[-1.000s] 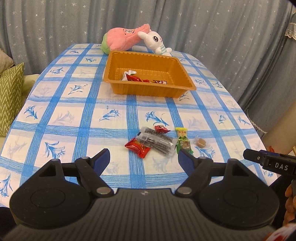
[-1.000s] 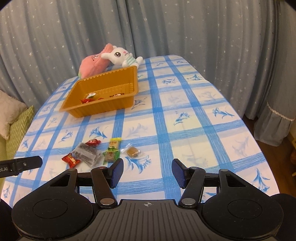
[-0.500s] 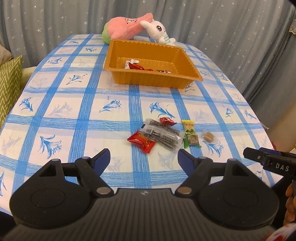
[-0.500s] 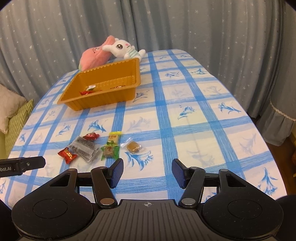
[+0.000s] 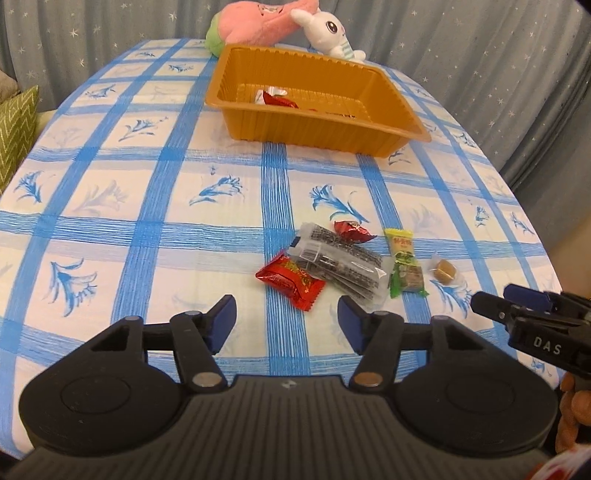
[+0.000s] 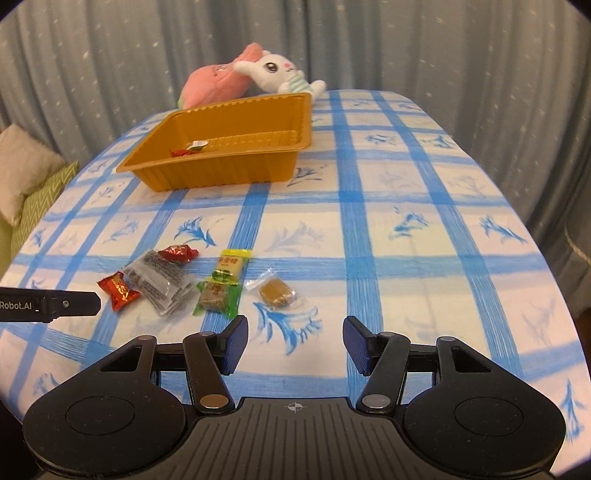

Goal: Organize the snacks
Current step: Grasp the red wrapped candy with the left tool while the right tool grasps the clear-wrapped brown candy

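Snack cluster near front edge of table (image 5: 110, 206), on blue-checked floral cloth: red packet (image 5: 290, 282) at left, touching clear pack of dark strips (image 5: 341, 264); smaller red candy (image 5: 351, 232) at far end of that pack; green-and-yellow wrapped bar (image 5: 404, 264) just right of pack; caramel in clear wrap (image 5: 445, 271) further right, apart from bar. Same cluster in right wrist view, ahead and left of fingers: red packet (image 6: 118, 291), caramel (image 6: 276, 291) nearest centre. Orange tray (image 5: 314, 122) further back, well apart from cluster; a few red-and-white wrappers (image 5: 275, 99) lying inside on tray floor, exact count unclear. Pink plush (image 5: 258, 18) and white rabbit plush (image 5: 328, 35) behind tray at far edge, against starred grey curtain (image 5: 480, 44). Green patterned cushion (image 5: 16, 125) off table at left. Left gripper (image 5: 287, 317) low over cloth just short of red packet, jaws just narrowed, apart, nothing between blue pads, no contact with any snack. Right gripper (image 6: 295, 341) likewise parted and empty, over bare cloth just short of caramel; its black tip visible at right of left view.
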Demonstrator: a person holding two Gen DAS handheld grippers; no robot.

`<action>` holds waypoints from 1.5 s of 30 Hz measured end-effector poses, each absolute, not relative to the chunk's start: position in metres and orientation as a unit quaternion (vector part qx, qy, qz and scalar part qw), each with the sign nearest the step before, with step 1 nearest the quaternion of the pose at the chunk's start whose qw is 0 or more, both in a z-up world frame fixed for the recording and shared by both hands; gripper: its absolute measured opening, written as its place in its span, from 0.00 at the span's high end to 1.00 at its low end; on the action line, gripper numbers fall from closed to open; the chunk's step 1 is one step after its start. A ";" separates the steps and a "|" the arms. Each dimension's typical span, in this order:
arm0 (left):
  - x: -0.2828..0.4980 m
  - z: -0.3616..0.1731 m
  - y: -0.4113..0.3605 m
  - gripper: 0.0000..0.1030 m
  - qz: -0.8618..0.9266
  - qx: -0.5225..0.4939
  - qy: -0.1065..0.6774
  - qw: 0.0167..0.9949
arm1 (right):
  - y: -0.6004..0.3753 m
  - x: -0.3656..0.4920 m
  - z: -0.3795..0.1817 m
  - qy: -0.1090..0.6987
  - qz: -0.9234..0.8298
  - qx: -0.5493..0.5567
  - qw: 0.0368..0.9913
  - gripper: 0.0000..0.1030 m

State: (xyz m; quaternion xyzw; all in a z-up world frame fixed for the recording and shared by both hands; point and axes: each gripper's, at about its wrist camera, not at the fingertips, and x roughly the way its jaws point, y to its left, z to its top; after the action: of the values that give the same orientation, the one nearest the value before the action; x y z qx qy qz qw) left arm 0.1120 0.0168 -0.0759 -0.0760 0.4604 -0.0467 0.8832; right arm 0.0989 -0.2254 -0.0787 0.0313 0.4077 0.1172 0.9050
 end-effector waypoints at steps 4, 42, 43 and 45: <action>0.121 -0.084 0.018 0.50 -0.047 -0.078 0.466 0.880 | -0.221 0.115 -0.089 0.408 0.132 0.014 0.903 0.44; 0.149 -0.101 0.011 0.81 -0.034 -0.055 0.449 0.891 | -0.206 0.130 -0.105 0.411 0.153 -0.017 0.899 0.79; 0.148 -0.100 0.011 0.81 -0.035 -0.052 0.448 0.892 | -0.206 0.130 -0.105 0.411 0.154 -0.017 0.898 0.79; 0.145 -0.100 0.011 0.81 -0.036 -0.048 0.447 0.892 | -0.206 0.130 -0.104 0.410 0.153 -0.016 0.899 0.79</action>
State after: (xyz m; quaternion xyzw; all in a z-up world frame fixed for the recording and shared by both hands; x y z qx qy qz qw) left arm 0.1455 0.0114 -0.0996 -0.0483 0.4472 -0.0357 0.8924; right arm 0.1296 -0.2057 -0.1044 -0.0162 0.4102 0.1527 0.8990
